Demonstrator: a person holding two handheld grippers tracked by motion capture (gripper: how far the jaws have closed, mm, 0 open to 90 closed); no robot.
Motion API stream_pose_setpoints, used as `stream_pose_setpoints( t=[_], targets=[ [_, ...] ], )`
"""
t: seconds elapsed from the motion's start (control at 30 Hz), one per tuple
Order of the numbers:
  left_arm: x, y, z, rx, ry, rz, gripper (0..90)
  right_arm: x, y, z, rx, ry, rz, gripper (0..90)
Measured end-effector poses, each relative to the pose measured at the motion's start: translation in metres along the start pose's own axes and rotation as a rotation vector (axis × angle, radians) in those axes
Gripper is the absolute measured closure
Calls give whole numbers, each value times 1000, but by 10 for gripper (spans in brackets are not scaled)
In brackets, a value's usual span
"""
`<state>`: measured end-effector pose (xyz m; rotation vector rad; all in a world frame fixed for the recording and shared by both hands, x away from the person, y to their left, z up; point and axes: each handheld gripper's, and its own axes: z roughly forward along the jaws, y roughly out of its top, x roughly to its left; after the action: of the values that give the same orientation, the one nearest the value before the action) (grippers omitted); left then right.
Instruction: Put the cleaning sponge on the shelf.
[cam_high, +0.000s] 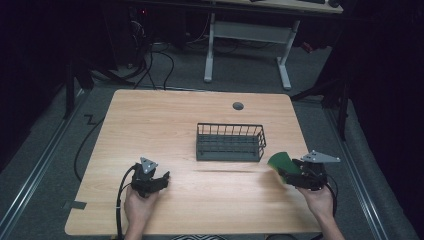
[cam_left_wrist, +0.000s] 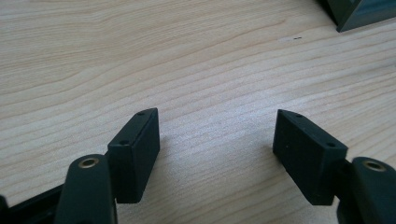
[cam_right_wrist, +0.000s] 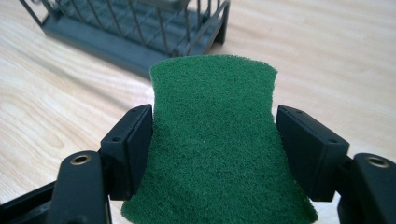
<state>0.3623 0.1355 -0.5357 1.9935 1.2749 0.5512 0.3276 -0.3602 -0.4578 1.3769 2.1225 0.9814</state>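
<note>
Green scouring pad (cam_right_wrist: 212, 140) pinched between our right gripper (cam_high: 292, 172) jaws at four o'clock of the wire basket (cam_high: 230, 142), we lift gently, left gripper (cam_high: 162, 178) jaws released.

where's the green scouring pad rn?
Green scouring pad is clamped in the right gripper, at the table's right side, just right of the wire basket.
</note>
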Motion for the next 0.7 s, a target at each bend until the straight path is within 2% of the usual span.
stream_pose_setpoints(
  t=[0.2,0.3,0.5,0.7],
  targets=[
    [0,0,0,0,0,1,320,-6,16,-11,-24,-5,-22,297],
    [0,0,0,-1,0,1,320,-6,32,-15,-37,5,-40,297],
    [0,0,0,-1,0,1,320,-5,57,-12,-54,44,-58,298],
    [0,0,0,-2,0,1,320,2,86,-3,-67,78,-80,298]
  ],
)
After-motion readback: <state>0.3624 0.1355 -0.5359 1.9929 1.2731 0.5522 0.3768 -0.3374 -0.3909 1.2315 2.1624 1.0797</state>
